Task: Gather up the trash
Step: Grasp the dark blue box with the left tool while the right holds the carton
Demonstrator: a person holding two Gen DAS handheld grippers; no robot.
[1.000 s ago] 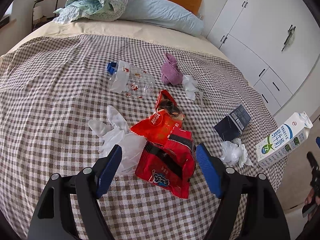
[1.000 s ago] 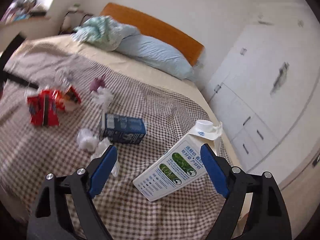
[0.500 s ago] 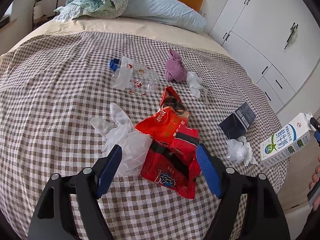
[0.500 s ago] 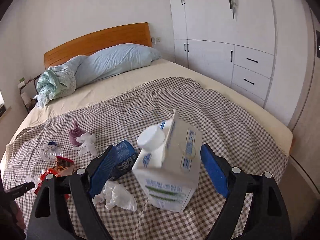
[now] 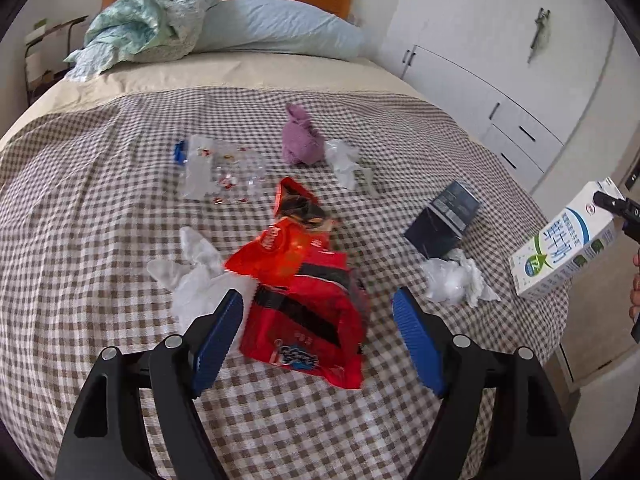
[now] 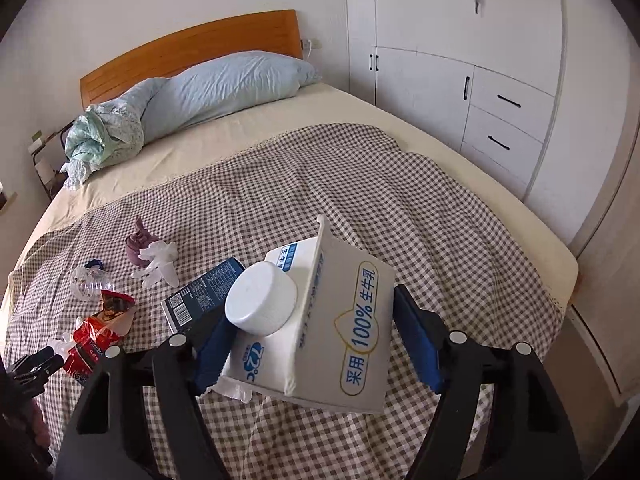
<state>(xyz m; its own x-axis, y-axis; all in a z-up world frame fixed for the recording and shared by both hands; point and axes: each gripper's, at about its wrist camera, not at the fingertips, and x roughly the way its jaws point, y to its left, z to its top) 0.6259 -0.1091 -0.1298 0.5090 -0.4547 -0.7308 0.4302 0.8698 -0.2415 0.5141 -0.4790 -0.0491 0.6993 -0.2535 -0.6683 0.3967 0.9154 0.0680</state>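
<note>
My right gripper [image 6: 314,344] is shut on a white milk carton [image 6: 320,328] with a round white cap, held above the bed's right corner; the carton also shows in the left wrist view [image 5: 564,244]. My left gripper [image 5: 316,332] is open over the red snack wrappers [image 5: 304,288], its blue pads on either side of them, with a crumpled white plastic bag [image 5: 196,276] beside the left pad. Other trash lies on the checked blanket [image 5: 80,208]: a clear plastic bottle [image 5: 220,172], a dark blue box [image 5: 444,220], white tissues [image 5: 456,280].
A purple cloth [image 5: 300,138] and a white wrapper [image 5: 344,158] lie further up the bed. A blue pillow [image 5: 276,26] and a bunched green quilt [image 5: 140,20] are at the wooden headboard. White wardrobes [image 5: 500,52] stand on the right.
My right gripper swung around the milk carton, closed on it and lifted it off the blanket. My left gripper shifted slightly over the red wrappers and stayed open.
</note>
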